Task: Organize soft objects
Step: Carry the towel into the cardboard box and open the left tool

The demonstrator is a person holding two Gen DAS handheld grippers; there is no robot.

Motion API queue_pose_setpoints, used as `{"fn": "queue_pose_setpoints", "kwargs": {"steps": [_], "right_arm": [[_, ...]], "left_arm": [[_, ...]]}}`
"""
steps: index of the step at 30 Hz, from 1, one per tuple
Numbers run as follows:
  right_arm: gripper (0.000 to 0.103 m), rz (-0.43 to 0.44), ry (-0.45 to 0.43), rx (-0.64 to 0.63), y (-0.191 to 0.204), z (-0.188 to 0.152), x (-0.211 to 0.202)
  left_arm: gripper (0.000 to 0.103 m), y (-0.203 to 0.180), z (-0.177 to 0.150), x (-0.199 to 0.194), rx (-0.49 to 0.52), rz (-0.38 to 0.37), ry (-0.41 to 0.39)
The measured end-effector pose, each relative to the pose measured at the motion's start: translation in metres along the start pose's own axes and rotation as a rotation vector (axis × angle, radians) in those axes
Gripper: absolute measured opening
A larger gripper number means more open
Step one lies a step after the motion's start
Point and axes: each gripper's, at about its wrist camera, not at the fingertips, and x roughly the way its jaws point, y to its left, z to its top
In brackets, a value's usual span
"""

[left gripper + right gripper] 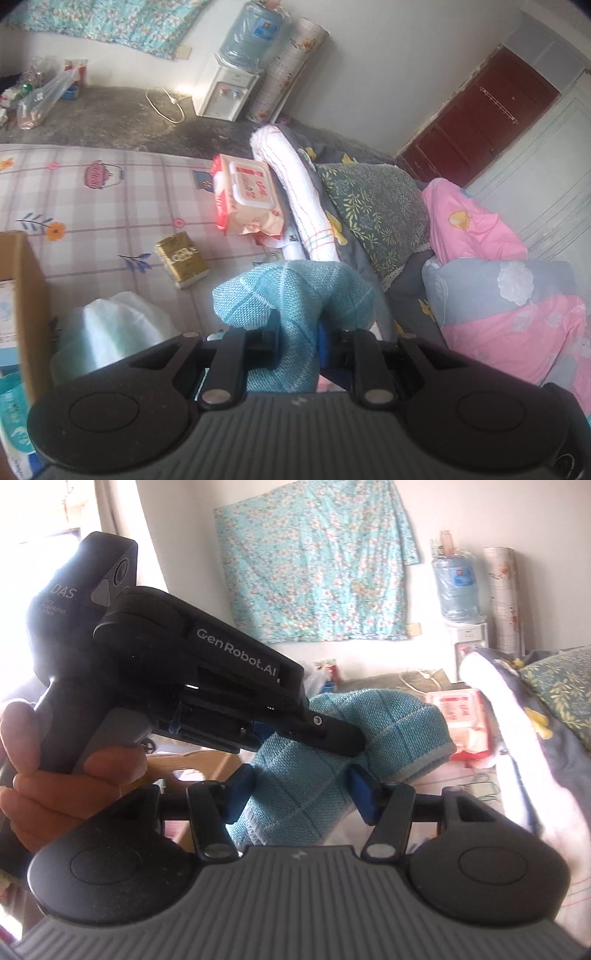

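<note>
A light blue woven towel [291, 295] hangs bunched above the bed, and my left gripper [297, 336] is shut on its middle fold. In the right wrist view the same blue towel [314, 775] runs between the blue pads of my right gripper [301, 794], which press on its lower part. The left gripper [332, 734], held by a hand [55, 775], clamps the towel just above that. A rolled white towel [295, 195] leans on a green leaf-print pillow [373, 210]. Pink and grey quilts [498, 288] are piled at the right.
On the checked bedsheet [92, 206] lie a red-and-white wet wipes pack [247, 195] and a gold tissue pack [183, 258]. A cardboard box [26, 295] and a white bag [110, 332] sit at the near left. A water dispenser [229, 88] stands by the far wall.
</note>
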Motion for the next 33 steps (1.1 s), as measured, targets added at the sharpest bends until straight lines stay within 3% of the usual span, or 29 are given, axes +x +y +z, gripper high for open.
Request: {"fn": "queue_pose_setpoints", "kwargs": {"steps": [7,13,17,21,23,26,29,33], "right_arm": [[0.057,0.226,0.094,-0.052,0.111,-0.004,0.027],[0.057,0.345,0.248,-0.077,0.184,-0.023,0.058],[0.057,0.323,0.271,-0.100,0.198,-0.030,0.057],[0.058,0.292,0.270,-0.062,0.189,-0.026,0.055],[0.058,0.278,0.267,-0.039,0.183,-0.027,0.054],[0.058,0.264,0.270,-0.022,0.171,-0.029,0.053],[0.058,0.254,0.272,-0.011,0.159,-0.029,0.056],[0.059,0.243,0.271,0.018,0.143,-0.029,0.056]], "left_arm": [[0.019,0.074,-0.038,-0.096,-0.091,0.160,-0.099],[0.019,0.161,-0.074,-0.140,-0.241,0.274,-0.115],[0.019,0.206,-0.088,-0.139,-0.232,0.455,-0.077],[0.019,0.238,-0.095,-0.114,-0.109,0.710,-0.008],[0.019,0.244,-0.095,-0.093,-0.053,0.791,0.042],[0.020,0.250,-0.099,-0.064,-0.028,0.794,0.126],[0.020,0.252,-0.101,-0.047,-0.108,0.659,0.178],[0.020,0.257,-0.107,-0.048,-0.272,0.544,0.128]]}}
